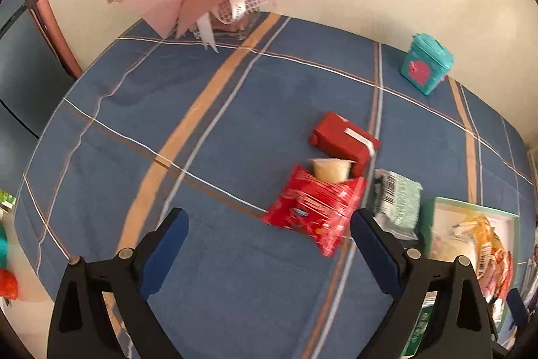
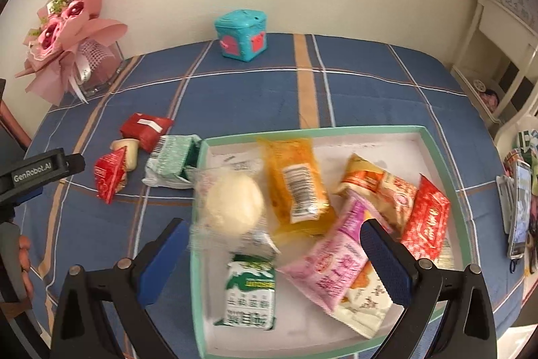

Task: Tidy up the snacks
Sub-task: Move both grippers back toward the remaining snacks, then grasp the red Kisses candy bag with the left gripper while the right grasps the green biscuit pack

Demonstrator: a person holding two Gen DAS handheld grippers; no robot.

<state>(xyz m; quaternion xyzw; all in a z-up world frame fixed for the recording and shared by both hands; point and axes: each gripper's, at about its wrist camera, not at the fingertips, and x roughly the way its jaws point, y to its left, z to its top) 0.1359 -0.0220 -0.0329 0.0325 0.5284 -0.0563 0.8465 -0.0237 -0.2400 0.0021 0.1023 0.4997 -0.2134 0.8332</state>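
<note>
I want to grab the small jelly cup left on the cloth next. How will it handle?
The jelly cup lies on its side, wedged between the red box and red packet, so it may roll once freed. Its smooth, small plastic looks slippery. Probably light and fairly stiff, though the lid could burst under a hard squeeze.

Both grippers are built the same: the left gripper [image 1: 269,234] and right gripper [image 2: 274,244] are made of black plastic arms with triangular cutouts, and silver pins are fitted at the pivots. Dark blue textured pads [image 2: 386,261] are stuck on the finger insides. "GenRobot.AI" is printed in white on the left one's black body, seen from the right wrist.
</note>
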